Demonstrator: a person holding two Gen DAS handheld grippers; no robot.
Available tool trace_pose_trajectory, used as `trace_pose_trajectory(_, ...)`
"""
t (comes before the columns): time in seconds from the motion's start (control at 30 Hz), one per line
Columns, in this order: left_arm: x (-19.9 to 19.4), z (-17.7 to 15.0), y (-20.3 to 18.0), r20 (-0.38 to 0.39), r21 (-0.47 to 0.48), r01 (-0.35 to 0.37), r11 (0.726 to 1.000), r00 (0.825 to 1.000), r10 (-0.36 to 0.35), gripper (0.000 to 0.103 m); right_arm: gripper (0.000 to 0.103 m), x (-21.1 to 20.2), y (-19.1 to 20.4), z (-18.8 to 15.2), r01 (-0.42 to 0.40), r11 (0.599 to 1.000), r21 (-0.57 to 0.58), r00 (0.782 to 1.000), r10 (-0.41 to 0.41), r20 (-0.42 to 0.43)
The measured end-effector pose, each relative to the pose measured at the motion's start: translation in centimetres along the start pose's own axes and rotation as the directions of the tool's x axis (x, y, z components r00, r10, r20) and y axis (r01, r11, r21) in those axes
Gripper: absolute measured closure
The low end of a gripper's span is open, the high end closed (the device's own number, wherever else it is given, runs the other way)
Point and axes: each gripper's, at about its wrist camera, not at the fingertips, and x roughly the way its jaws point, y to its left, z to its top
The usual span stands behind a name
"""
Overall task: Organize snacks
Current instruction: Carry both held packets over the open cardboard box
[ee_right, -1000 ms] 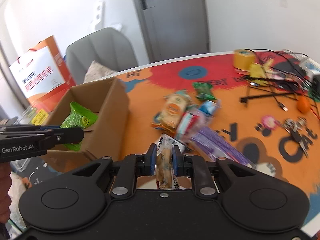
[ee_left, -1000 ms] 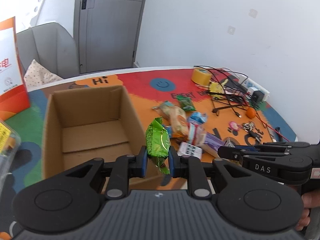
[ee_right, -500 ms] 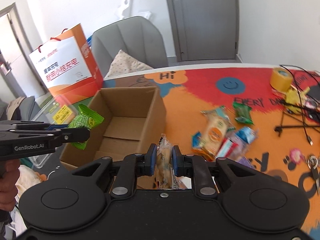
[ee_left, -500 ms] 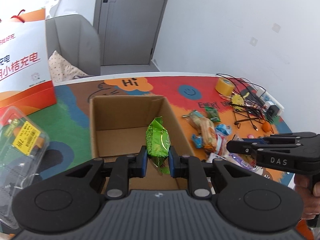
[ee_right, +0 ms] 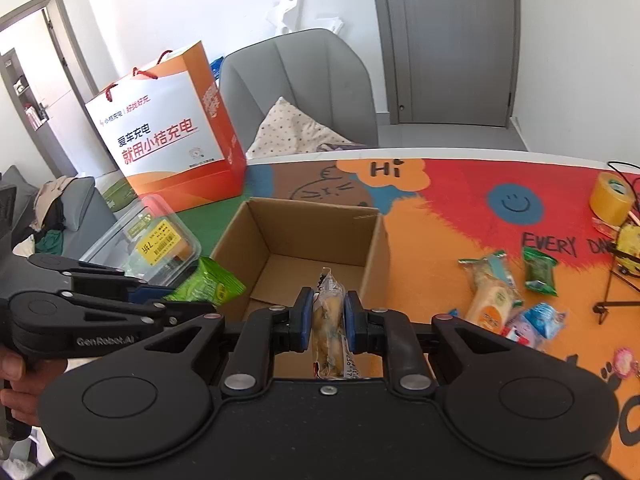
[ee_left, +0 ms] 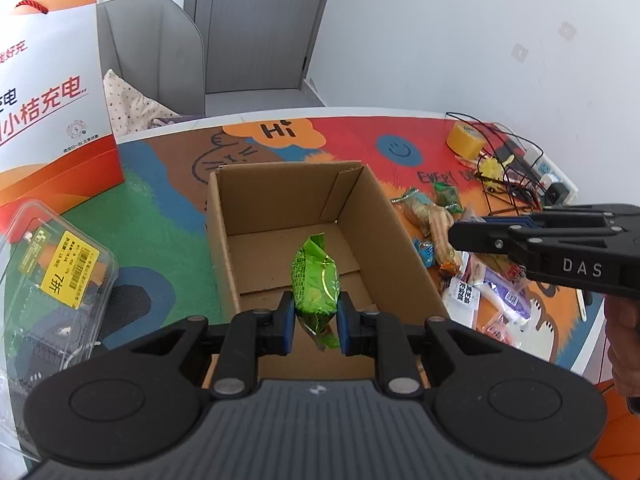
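An open cardboard box (ee_left: 384, 216) (ee_right: 376, 248) stands on the colourful table mat with nothing inside. My left gripper (ee_left: 314, 316) is shut on a green snack packet (ee_left: 314, 280), held upright above the box's near wall. My right gripper (ee_right: 326, 320) is shut on a clear-wrapped yellow pastry (ee_right: 328, 316) over the box's near edge. In the right wrist view the green snack packet (ee_right: 208, 286) hangs just left of the box. In the left wrist view the right gripper (ee_left: 454, 234) comes in from the right, above the loose snacks (ee_left: 436, 224).
Several loose snacks (ee_right: 496, 292) lie right of the box. A clear plastic clamshell (ee_left: 48, 280) and an orange-white paper bag (ee_right: 168, 136) stand to the left. A yellow tape roll (ee_right: 612, 198), cables and a power strip (ee_left: 520, 164) crowd the far right. A grey chair (ee_right: 304, 88) stands behind the table.
Both grippers have swung left from the snack pile to the box, each carrying its snack. The box now sits centred in both views.
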Motion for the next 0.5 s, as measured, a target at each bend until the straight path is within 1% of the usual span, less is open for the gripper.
trace_pose_trajectory(0.2,0.8,0.8,0.6,-0.019,0.02,-0.001,1.0,1.0,0.001,0.083,0.085,1.6,0.7,0.7,-0.021,1.0,-0.003,0.999,0.021,-0.03)
trace_pose_trajectory(0.33,1.6,1.6,0.7,-0.01,0.04,-0.018,0.999,1.0,0.018,0.083,0.085,2.7,1.0,1.1,-0.03,1.0,-0.002,0.999,0.03,-0.042)
trace_pose_trajectory(0.5,3.5,2.4,1.0,-0.039,0.056,-0.03,0.998,0.999,0.032,0.083,0.085,4.6,0.8,1.8,-0.031,0.999,0.014,0.998,0.032,-0.057)
